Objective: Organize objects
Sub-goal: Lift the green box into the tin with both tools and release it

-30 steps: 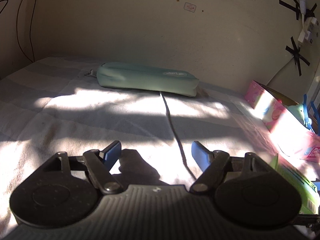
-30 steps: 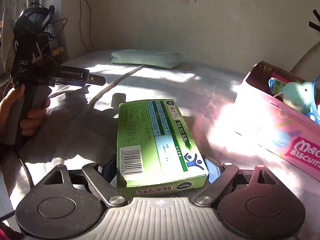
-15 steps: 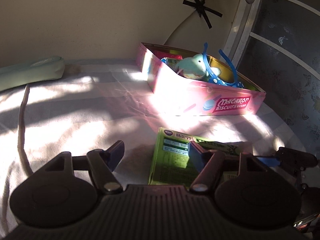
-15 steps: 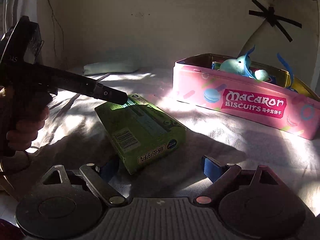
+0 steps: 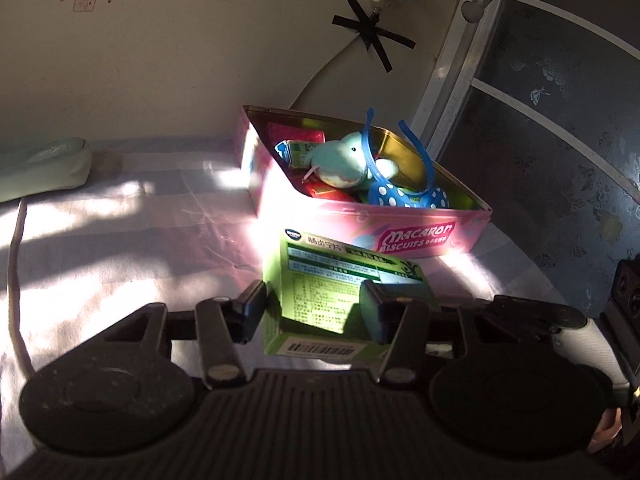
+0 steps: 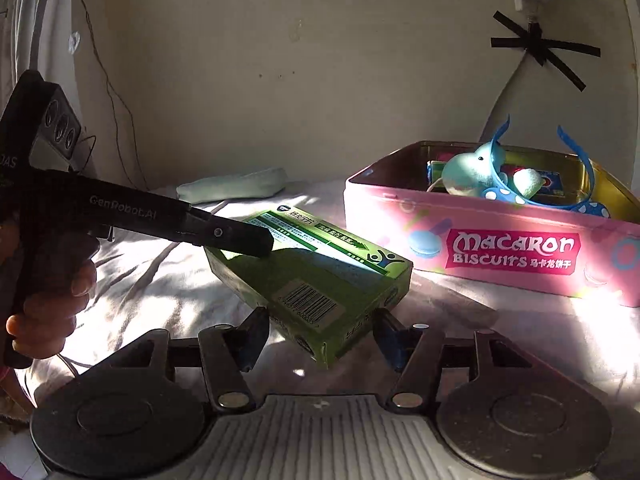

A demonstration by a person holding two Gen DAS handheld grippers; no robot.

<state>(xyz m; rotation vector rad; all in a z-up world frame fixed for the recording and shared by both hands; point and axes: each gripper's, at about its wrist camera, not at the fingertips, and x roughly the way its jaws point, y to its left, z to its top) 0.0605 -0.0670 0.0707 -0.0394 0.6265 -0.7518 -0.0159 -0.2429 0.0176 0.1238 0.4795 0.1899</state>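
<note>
The green box point(image 6: 308, 276) is lying on the white sheet of the bed point(image 6: 152, 280), just in front of the pink biscuit tin point(image 6: 480, 248), with both hand-held grippers working at it from opposite ends. The right hand-held gripper point(image 6: 316, 336) is closing its jaws around the box's near barcode end; the fingers are sitting right beside the box's sides, but whether they are pressing I cannot tell. The left hand-held gripper point(image 5: 316, 312) is also closing on the box's other end, its fingers close against the sides, contact likewise unclear. In the right wrist view a hand point(image 6: 48, 304) is gripping the left tool's handle off to the left. Beyond the box, the tin is holding a pale blue plush toy point(image 5: 344, 160), a blue spotted headband point(image 5: 404, 184) and small packets. Further back left, a mint green pouch point(image 6: 236, 188) is lying near the wall.
</note>
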